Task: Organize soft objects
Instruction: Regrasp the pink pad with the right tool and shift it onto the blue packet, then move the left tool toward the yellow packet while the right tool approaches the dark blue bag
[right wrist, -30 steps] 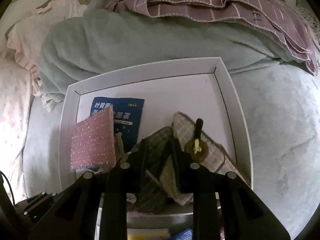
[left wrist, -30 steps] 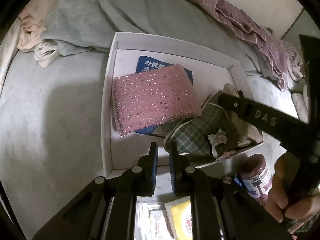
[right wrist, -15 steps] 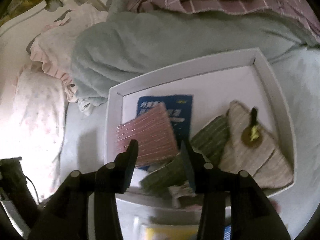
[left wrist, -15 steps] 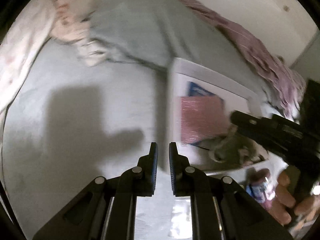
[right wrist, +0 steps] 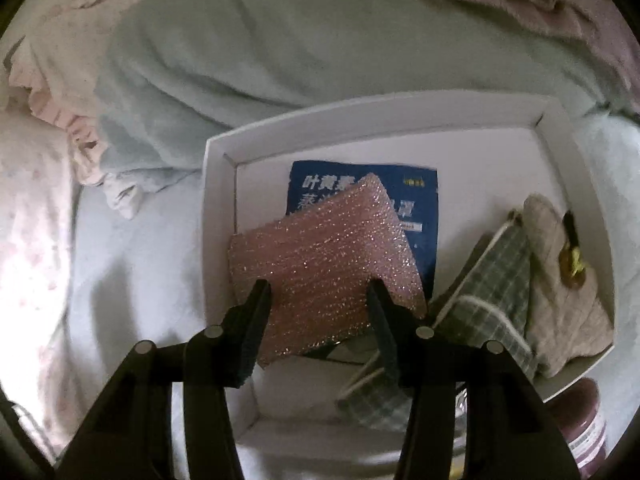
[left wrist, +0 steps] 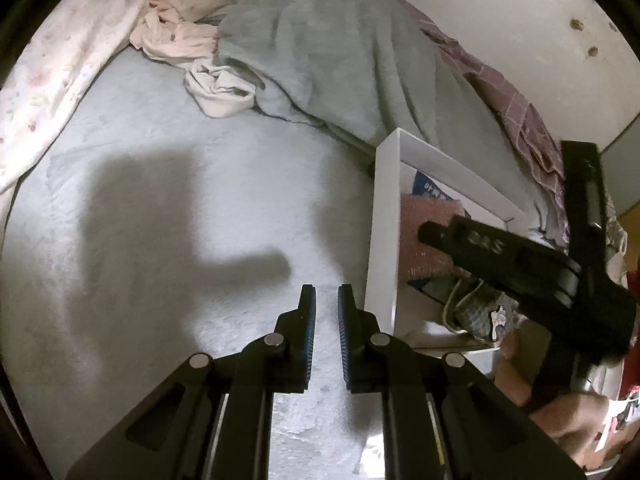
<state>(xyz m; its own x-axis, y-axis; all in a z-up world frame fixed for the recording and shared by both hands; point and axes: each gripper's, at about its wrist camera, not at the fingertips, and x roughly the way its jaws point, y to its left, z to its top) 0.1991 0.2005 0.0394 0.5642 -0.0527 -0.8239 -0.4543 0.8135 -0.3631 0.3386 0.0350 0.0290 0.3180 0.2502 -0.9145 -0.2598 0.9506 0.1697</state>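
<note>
My right fingers (right wrist: 316, 312) have just been opening & now stand about half wide, over the pink sponge pad (right wrist: 324, 264) in the white tray (right wrist: 218, 216). A sec ago they were narrow over the green plaid mitt (right wrist: 486, 280); now they've slid left along the tray, w/ the pad's near edge showing between them. Pads don't look to be pressing it, so nothing gripped yet. My read: mitt is dropped off, pad is next to sort.

Rel. to the tray: pink pad lies in its left half, tilted, on top of the blue packet (right wrist: 362, 188). Green plaid mitt & beige mitt (right wrist: 556, 264) sit in the right half, overlapping. A maroon jar (right wrist: 580, 420) stands just outside the near right corner.

My left fingers (left wrist: 326, 318) are narrow, nearly closed, holding nothing. They've swung off the tray & now hang over bare bed sheet (left wrist: 180, 200) just left of the tray's left wall. Grey-green blanket (left wrist: 340, 60) is bunched beyond the tray's far side, pink cloth (left wrist: 172, 36) further left.
</note>
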